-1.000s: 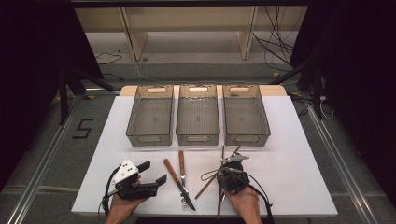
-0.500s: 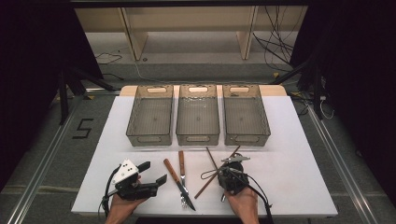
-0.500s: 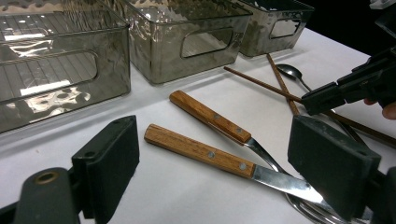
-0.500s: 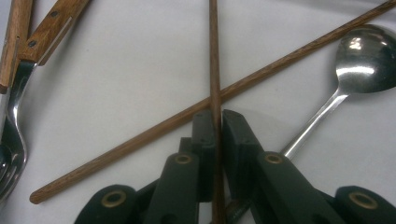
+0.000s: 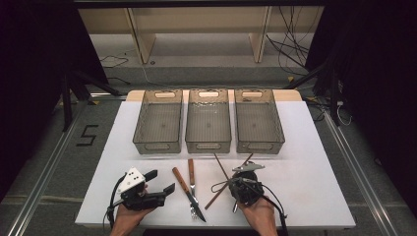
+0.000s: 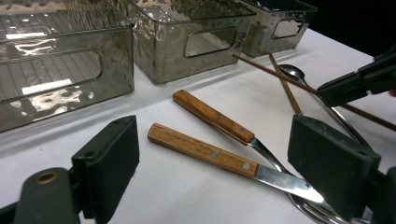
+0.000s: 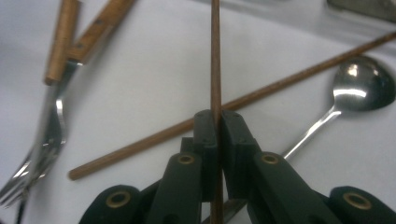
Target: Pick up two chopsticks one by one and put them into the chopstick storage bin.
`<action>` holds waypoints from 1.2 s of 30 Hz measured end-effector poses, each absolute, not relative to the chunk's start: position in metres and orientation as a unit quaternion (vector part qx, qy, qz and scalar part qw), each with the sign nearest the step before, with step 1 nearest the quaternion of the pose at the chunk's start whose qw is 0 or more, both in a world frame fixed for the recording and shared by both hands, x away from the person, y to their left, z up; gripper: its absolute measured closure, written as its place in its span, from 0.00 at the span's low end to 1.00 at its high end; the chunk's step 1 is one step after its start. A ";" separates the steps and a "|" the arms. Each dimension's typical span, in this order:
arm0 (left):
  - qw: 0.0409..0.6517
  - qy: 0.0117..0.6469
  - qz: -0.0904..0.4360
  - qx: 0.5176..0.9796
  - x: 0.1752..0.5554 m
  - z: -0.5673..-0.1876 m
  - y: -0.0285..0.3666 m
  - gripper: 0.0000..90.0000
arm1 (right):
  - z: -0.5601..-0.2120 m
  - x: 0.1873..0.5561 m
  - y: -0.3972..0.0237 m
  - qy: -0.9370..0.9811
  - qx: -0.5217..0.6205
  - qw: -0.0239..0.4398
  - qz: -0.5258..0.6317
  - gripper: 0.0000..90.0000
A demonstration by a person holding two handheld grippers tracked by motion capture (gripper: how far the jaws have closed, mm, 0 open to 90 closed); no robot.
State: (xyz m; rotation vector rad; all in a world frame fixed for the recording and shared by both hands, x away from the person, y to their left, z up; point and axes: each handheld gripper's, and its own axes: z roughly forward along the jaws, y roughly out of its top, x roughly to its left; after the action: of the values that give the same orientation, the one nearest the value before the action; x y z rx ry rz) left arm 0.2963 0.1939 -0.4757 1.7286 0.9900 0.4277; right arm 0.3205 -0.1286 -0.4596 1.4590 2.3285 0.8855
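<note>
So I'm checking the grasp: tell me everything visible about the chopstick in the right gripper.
The held chopstick is a thin, straight, dark brown stick that looks wooden. The right gripper, whose jaws have just been closing, is clamped on it partway along its length. It crosses above the second chopstick on the white table, beside a metal spoon.
</note>
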 end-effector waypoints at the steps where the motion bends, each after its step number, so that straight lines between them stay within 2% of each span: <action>1: 0.524 0.414 0.179 0.722 0.296 -0.476 0.194 0.18 | -0.456 0.319 -0.128 0.801 0.496 0.129 0.310 0.95; 6: 0.524 0.418 0.181 0.720 0.297 -0.476 0.197 0.18 | -0.433 0.320 -0.121 0.806 0.469 0.127 0.340 0.95; 13: 0.523 0.422 0.185 0.717 0.298 -0.477 0.201 0.18 | -0.413 0.340 -0.103 0.808 0.447 0.122 0.364 0.95; 25: 0.523 0.425 0.184 0.715 0.299 -0.477 0.203 0.18 | -0.407 0.358 -0.096 0.801 0.438 0.111 0.391 0.95; 36: 0.551 0.445 0.143 0.691 0.309 -0.463 0.198 0.19 | -0.401 0.359 -0.089 0.803 0.416 0.105 0.415 0.95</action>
State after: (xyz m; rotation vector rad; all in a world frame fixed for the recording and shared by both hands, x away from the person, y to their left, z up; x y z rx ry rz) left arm 0.3093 0.1982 -0.4633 1.6354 1.0523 0.3384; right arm 0.3594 -0.0886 -0.4012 1.2255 2.3663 1.2224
